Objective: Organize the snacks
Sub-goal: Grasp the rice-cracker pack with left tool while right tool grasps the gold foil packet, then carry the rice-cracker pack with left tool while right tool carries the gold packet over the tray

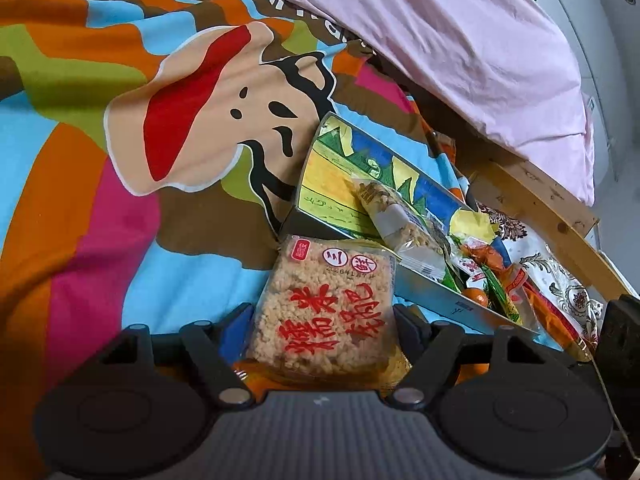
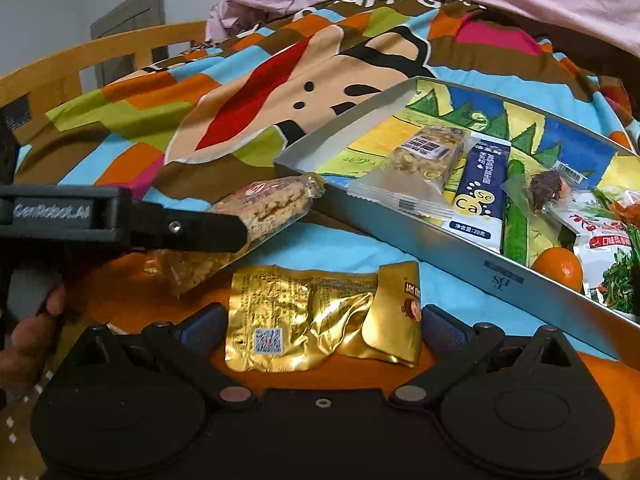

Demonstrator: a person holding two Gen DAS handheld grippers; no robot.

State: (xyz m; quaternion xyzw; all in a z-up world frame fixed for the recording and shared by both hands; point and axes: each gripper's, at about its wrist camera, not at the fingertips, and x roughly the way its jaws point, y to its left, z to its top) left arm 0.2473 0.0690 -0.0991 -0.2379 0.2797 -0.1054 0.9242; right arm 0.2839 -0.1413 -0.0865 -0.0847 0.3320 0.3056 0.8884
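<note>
A rice cracker pack point(image 1: 326, 308) with red characters sits between my left gripper point(image 1: 324, 324) fingers, which are shut on it; it also shows in the right wrist view point(image 2: 264, 208), lifted just left of the tray. A silver tray point(image 2: 400, 236) with a colourful picture bottom holds a nut bar point(image 2: 428, 156), a blue sachet point(image 2: 480, 188), an orange point(image 2: 558, 268) and other packs. A gold foil pack point(image 2: 320, 316) lies on the bedspread between my right gripper's point(image 2: 320, 328) open fingers. The tray also shows in the left wrist view point(image 1: 432, 292).
A colourful cartoon bedspread point(image 1: 120, 160) covers the bed. A pink quilt point(image 1: 460, 40) lies at the far side. A wooden bed rail point(image 2: 92, 56) runs at the left. A hand point(image 2: 28, 336) holds the left gripper's handle.
</note>
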